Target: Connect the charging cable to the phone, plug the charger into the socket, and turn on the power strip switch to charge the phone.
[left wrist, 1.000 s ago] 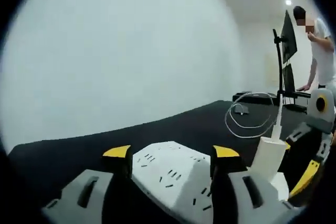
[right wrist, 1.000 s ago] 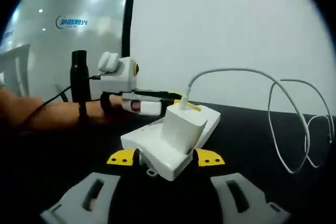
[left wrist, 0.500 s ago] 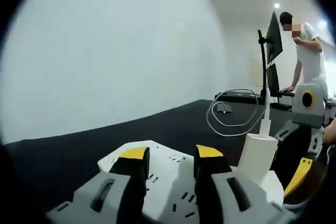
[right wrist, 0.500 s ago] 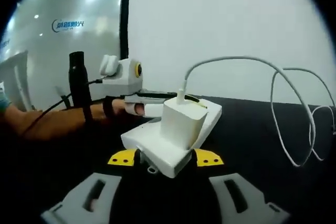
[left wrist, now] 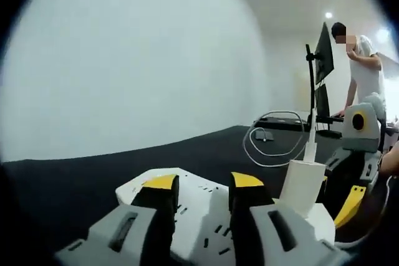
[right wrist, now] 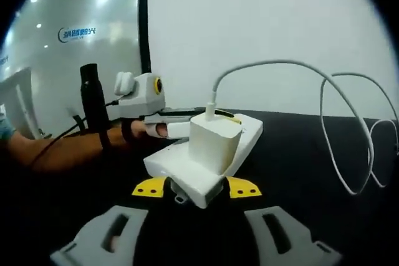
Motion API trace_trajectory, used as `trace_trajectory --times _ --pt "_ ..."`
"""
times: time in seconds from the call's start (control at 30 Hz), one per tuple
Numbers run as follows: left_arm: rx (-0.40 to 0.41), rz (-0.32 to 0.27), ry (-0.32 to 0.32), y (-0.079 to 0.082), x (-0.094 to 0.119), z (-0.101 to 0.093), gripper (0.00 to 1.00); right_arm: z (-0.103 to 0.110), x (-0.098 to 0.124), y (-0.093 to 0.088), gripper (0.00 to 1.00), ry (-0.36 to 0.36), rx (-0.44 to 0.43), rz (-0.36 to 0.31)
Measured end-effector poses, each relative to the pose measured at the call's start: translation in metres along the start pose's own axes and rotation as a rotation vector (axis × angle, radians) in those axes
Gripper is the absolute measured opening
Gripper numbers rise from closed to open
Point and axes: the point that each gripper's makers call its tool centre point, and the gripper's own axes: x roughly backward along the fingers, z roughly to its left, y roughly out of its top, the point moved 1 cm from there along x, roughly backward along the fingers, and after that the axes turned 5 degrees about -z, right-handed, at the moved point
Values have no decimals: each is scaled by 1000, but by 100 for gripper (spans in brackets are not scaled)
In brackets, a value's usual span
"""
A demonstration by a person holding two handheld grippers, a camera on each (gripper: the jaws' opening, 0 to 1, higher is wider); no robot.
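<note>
A white power strip (left wrist: 206, 219) lies under my left gripper (left wrist: 202, 180). Its yellow-tipped jaws stand partly closed over the strip's top face, and white shows on both sides of them. A white charger (left wrist: 302, 182) stands plugged into the strip's right end, and its white cable (left wrist: 252, 141) loops away over the black table. My right gripper (right wrist: 196, 187) has the near end of the power strip (right wrist: 249, 138) between its jaw tips, shut on it. The charger (right wrist: 212, 144) stands upright just beyond, its cable (right wrist: 283, 61) arching to the right. The left gripper (right wrist: 177, 130) reaches the strip's far end from the left.
The black table (left wrist: 93, 179) runs back to a white wall. A small grey object (left wrist: 267, 135) lies inside the cable loop. A monitor on a stand (left wrist: 324, 42) and a standing person (left wrist: 368, 66) are at the far right. A person's forearm (right wrist: 56, 151) lies along the left.
Since one second ago my left jaws have closed in over the strip; since half a second ago they hold the same gap. The charger now stands straighter in the right gripper view.
</note>
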Motion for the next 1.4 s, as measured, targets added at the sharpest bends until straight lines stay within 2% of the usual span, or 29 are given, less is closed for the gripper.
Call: trace_trajectory --times 0.03,0.07,0.1,0.17,0.2,0.23,0.3,0.4,0.47,0.53,0.57,0.63,0.7,0.8,0.93,1.0,1.1,1.2,1.3,1.4 --pt "41 27 37 -2 3 6 39 0 2 1 34 6 39 -3" --pt "60 53 67 -3 4 12 45 1 0 1 37 7 20 -7" --pt "52 56 87 -1 7 15 50 2 1 4 41 19 -24 -25" --pt "26 51 113 0 14 17 56 -2 3 7 43 4 -18 -42" --pt "28 70 160 -1 23 15 59 -6 4 8 43 -19 -3 -51" --pt "20 78 176 -1 28 12 61 -7 3 8 44 -20 -2 -51" --pt "1 45 212 12 40 15 59 -4 1 8 47 -7 -9 -46" --pt "-38 36 306 37 74 0 61 6 6 11 49 49 -27 -56" --pt "-74 19 330 51 89 -8 59 10 14 15 51 71 -21 -75" --pt "-32 43 351 59 108 -13 58 9 25 17 52 66 -22 -74" --pt "25 36 326 60 118 -30 59 8 39 18 52 70 -22 -74" --pt "74 33 330 61 134 -51 61 2 66 27 52 62 -20 -98" --pt "66 32 323 59 146 -74 62 -6 98 39 52 49 -10 -130" --pt "19 70 302 52 157 -100 66 -24 134 51 54 34 -29 -153" --pt "-27 86 247 48 167 -148 76 -49 196 71 59 5 -37 -194" --pt "-26 91 228 45 174 -171 81 -62 222 74 62 -6 -37 -201" --pt "-10 85 195 45 179 -188 89 -84 255 73 63 -31 -45 -198" --pt "21 53 177 44 182 -203 92 -112 287 66 64 -73 -45 -203" --pt "74 46 188 36 187 -207 96 -123 310 53 70 -98 -65 -209" --pt "82 54 206 28 188 -205 96 -141 327 39 78 -144 -48 -202"
